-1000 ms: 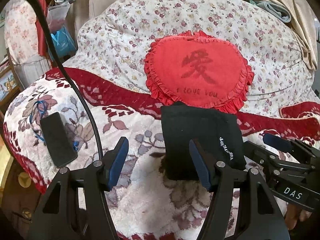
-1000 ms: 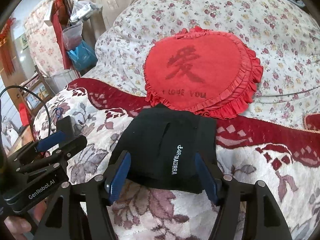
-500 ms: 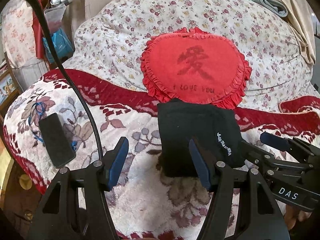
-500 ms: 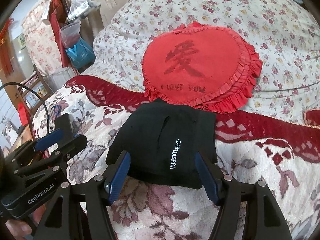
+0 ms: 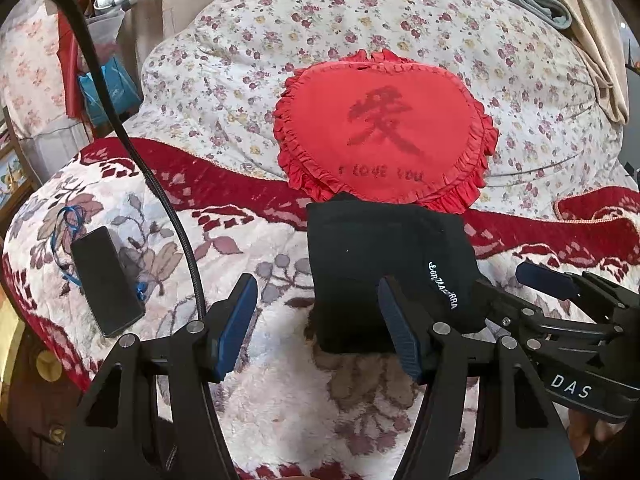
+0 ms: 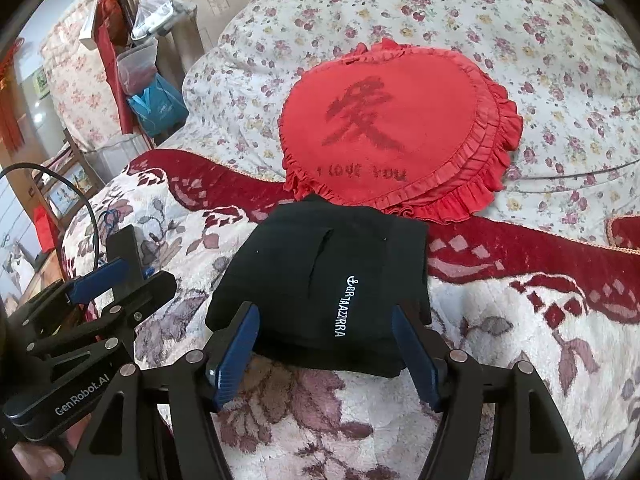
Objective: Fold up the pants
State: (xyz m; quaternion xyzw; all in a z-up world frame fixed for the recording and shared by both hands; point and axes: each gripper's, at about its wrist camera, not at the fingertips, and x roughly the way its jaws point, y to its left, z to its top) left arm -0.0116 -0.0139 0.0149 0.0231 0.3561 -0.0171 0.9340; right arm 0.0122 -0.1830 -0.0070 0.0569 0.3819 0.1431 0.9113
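Note:
The black pants [image 5: 372, 256] lie folded into a compact rectangle on the floral blanket, white brand lettering on top; they also show in the right wrist view [image 6: 320, 280]. My left gripper [image 5: 318, 322] is open and empty, just in front of the pants' near left corner. My right gripper [image 6: 326, 352] is open and empty, its blue pads [image 6: 236, 350] straddling the pants' near edge without holding it. Each gripper shows in the other's view: the right gripper [image 5: 560, 292] at right, the left gripper [image 6: 100, 276] at left.
A red heart-shaped cushion [image 5: 384, 128] lies just behind the pants against a floral quilt [image 5: 240, 60]. A black phone [image 5: 106, 280] with a blue cord lies on the blanket at left. A black cable [image 5: 160, 184] arcs over the left side. Bags and clutter [image 6: 152, 80] stand beyond the bed's left edge.
Both grippers have drawn back slightly from the folded pants and stay open. The pants have not moved.

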